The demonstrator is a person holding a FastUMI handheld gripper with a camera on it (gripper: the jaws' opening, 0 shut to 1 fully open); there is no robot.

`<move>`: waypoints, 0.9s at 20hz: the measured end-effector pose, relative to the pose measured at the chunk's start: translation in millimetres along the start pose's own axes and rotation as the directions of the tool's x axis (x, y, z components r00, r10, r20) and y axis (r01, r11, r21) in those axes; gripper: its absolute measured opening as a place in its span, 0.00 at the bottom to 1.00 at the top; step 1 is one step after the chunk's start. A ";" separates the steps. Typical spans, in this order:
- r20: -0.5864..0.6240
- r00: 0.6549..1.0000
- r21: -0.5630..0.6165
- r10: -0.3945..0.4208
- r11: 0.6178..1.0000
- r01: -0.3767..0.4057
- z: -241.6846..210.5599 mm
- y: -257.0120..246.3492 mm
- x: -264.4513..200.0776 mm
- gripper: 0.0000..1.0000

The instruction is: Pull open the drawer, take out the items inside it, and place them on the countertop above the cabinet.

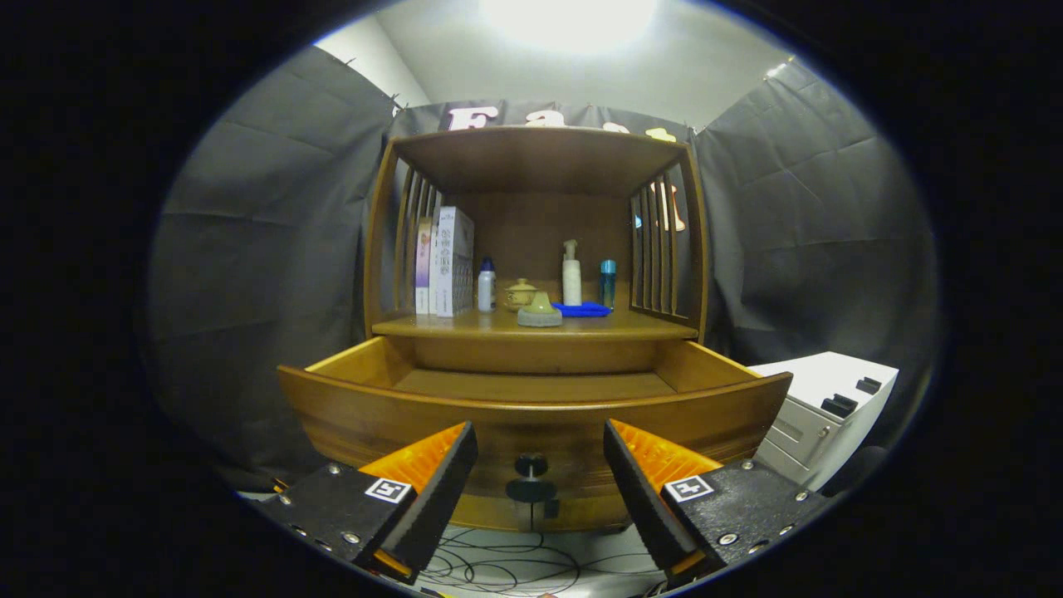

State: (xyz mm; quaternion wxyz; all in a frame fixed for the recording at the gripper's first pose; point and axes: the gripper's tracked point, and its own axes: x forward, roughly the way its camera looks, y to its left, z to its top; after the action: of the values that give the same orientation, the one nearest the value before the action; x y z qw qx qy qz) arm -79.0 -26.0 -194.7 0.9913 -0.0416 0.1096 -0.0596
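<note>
The gripper (540, 453) is spread wide, holding nothing; the drawer (531, 415) stands pulled open just ahead, its dark knob (531, 467) between the fingers. At twelve o'clock beyond, the countertop (531, 325) carries boxes (448, 262), bottles (571, 274) and a blue tray (583, 309); their labels are too small to read.

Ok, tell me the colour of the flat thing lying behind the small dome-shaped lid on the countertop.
Blue flat thing; clearest in the gripper view.
</note>
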 end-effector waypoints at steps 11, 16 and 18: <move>-0.057 0.998 -0.005 -0.003 1.000 0.003 -18.8 -2.4 42.2 0.95; -0.079 0.997 0.018 0.007 1.000 -0.006 -19.8 -2.6 44.2 0.95; -0.094 0.995 0.047 0.021 0.999 -0.016 -21.0 -2.7 48.3 0.95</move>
State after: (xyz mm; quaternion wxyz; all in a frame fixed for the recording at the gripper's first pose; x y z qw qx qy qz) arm -37.2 -36.2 -225.2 0.9862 -0.0150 0.1556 -0.0547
